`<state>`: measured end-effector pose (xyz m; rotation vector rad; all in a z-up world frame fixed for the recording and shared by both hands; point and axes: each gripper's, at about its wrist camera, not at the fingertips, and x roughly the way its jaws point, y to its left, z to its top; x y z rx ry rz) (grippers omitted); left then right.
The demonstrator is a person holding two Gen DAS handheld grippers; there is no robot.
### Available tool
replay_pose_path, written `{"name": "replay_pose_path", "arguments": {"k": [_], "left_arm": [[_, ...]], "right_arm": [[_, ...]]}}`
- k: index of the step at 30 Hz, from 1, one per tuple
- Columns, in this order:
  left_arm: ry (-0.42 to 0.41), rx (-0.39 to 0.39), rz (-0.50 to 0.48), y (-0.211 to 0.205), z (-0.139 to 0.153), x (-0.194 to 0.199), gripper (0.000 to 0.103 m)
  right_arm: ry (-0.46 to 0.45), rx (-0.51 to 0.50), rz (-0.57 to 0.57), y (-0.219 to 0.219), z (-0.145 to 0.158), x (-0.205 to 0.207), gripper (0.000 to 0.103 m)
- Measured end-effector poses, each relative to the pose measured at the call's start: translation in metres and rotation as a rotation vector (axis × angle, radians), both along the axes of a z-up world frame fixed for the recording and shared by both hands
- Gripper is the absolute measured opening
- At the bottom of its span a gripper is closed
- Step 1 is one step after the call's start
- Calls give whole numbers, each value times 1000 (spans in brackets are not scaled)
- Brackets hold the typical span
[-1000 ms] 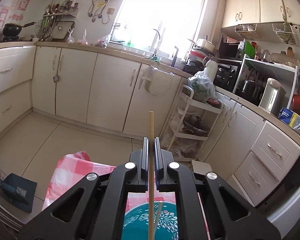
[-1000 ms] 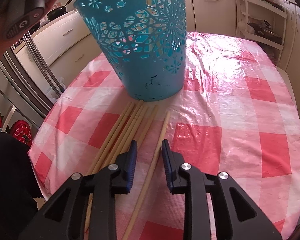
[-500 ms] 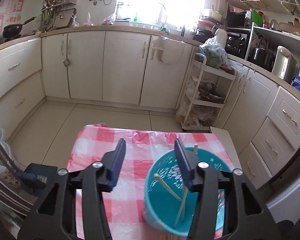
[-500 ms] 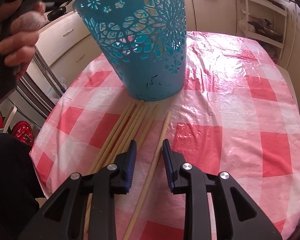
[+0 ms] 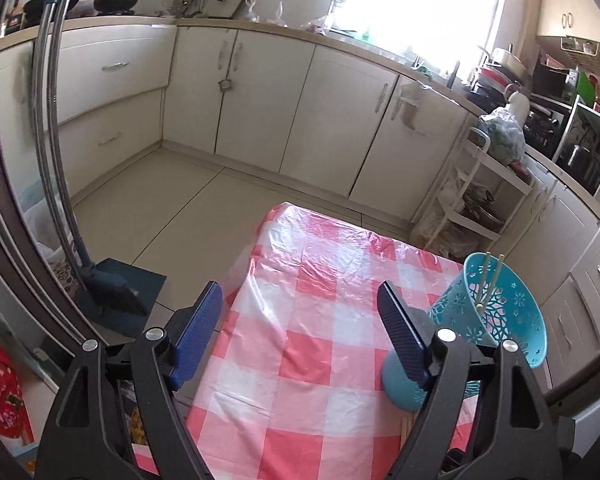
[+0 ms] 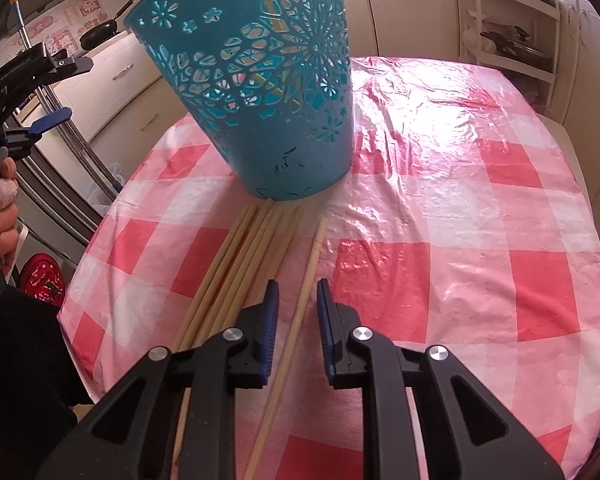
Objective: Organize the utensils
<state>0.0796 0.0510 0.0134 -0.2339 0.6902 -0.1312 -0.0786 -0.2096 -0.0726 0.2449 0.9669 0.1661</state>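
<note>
A teal cut-out utensil holder point(image 6: 260, 92) stands on the red-and-white checked tablecloth point(image 6: 440, 208). In the left wrist view the holder point(image 5: 500, 320) is at the right with two chopsticks point(image 5: 488, 280) standing in it. Several wooden chopsticks point(image 6: 236, 268) lie bundled on the cloth in front of the holder. One single chopstick point(image 6: 306, 280) lies apart to their right. My right gripper point(image 6: 296, 296) is open, low over the cloth, its jaws either side of the single chopstick. My left gripper point(image 5: 300, 316) is wide open and empty, above the table's left part.
Cream kitchen cabinets point(image 5: 260, 92) and a tiled floor point(image 5: 172, 200) lie beyond the table. A white trolley rack point(image 5: 476, 200) stands at the right. A metal pole with a dustpan point(image 5: 112, 292) is left of the table. The table's near-left edge drops off point(image 6: 80, 300).
My left gripper opened, dropped its chopstick into the holder, then swung left and back from the holder. My right gripper stayed open over the single chopstick.
</note>
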Motion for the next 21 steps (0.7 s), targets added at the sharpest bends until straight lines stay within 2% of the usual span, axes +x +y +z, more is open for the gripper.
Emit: {"name": "replay_pose_path", "arguments": {"k": [4, 6, 8, 12, 21], "left_arm": [[-1, 4, -3, 1, -1, 0, 77], [6, 15, -16, -3, -3, 1, 77], [9, 29, -29, -8, -5, 0, 77], [6, 50, -49, -15, -4, -3, 77], [44, 33, -53, -15, -10, 4, 77]], "right_arm": [[6, -76, 8, 8, 2, 3, 15], [5, -129, 12, 14, 2, 4, 9], [3, -177, 22, 18, 3, 3, 8], [20, -190, 30, 17, 3, 2, 8], [22, -218, 49, 20, 3, 3, 8]]}}
